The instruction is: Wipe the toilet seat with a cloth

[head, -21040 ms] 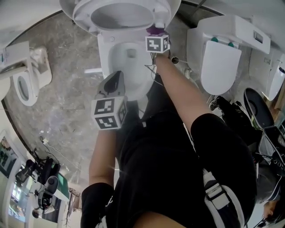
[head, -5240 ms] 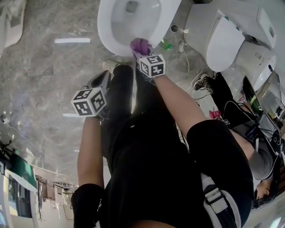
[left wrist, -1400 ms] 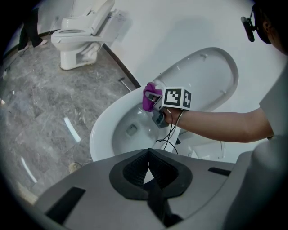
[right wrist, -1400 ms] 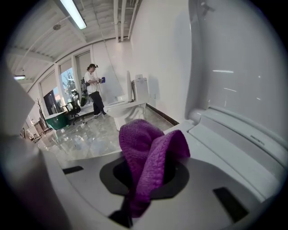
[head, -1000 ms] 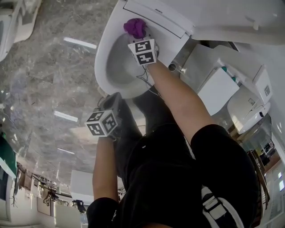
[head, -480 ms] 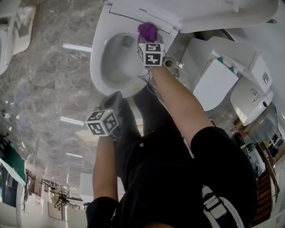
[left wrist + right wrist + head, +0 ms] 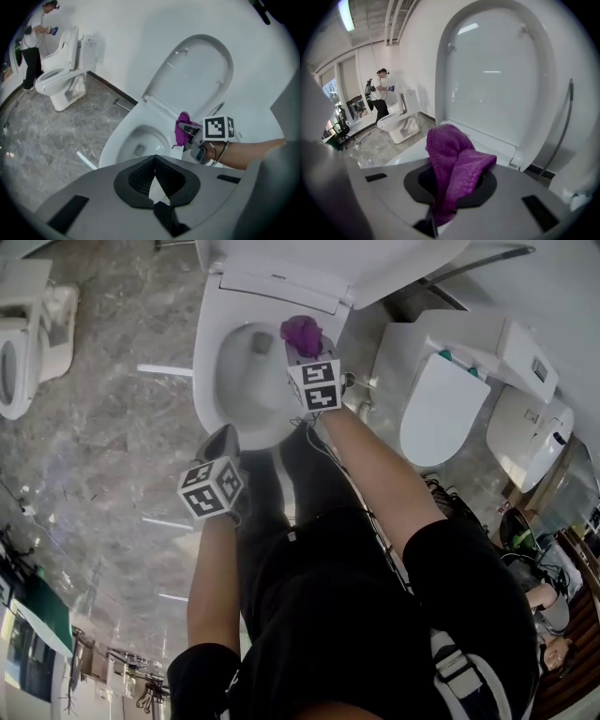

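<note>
Grey marble floor (image 7: 94, 437), white toilet (image 7: 208, 362) with raised lid (image 7: 197, 70). Right gripper (image 7: 306, 349) clamps purple cloth (image 7: 300, 331) near the rear rim; left gripper (image 7: 223, 439) hangs closed, empty.

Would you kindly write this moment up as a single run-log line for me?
right gripper: shut on purple cloth, at rear of toilet rim | left gripper: shut, empty, away from cloth | lid: raised

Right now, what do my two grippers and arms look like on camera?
The left gripper and right gripper are grey, with black ribbed pads in the jaws; each carries a white cube with black square markers. Thin dark cables hang by the right wrist. The sleeves are black and short, forearms bare.
</note>
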Motion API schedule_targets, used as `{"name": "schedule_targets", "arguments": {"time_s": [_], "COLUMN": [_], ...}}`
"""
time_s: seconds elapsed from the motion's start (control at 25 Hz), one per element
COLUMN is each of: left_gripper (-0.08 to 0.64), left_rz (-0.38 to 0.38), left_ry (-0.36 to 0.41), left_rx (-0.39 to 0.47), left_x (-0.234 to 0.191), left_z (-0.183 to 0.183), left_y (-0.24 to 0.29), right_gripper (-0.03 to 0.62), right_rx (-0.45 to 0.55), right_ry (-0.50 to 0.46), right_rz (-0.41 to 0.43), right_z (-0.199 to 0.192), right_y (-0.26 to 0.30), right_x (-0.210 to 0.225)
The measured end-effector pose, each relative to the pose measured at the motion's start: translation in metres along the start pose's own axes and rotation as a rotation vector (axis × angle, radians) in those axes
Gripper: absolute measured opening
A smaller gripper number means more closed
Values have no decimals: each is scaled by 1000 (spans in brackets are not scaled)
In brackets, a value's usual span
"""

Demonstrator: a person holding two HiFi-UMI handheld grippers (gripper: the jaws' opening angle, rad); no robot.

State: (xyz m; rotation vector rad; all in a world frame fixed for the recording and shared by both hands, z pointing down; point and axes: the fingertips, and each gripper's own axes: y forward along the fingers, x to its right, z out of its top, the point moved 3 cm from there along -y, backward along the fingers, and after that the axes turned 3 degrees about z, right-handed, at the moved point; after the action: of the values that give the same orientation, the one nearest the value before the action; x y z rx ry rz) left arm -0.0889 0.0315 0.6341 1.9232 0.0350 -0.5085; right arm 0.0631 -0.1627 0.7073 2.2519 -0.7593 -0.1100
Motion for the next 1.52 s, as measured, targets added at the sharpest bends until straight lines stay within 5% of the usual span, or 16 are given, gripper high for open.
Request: {"name": "schedule_targets", "arguments": {"time_s": [0.64, 1.04, 1.16, 1.52], "left_gripper": [9, 9, 9, 9], "left_rz": [-81, -148, -113, -161], "left_ry": [298, 310, 359, 371], "left_rx": [388, 569, 628, 633], "left_x": [74, 105, 109, 135], "left_z": [131, 177, 194, 211], "left_y": [-184, -316, -337, -347], "right_gripper": [55, 55, 55, 55], "right_rx": [326, 554, 580, 622], "right_ry": [71, -4, -25, -25], "right_rz": [-96, -88, -97, -89], "right_z": [160, 279, 297, 329], "right_y": [-243, -355, -368, -387], "right_x": [-81, -119, -120, -114]}}
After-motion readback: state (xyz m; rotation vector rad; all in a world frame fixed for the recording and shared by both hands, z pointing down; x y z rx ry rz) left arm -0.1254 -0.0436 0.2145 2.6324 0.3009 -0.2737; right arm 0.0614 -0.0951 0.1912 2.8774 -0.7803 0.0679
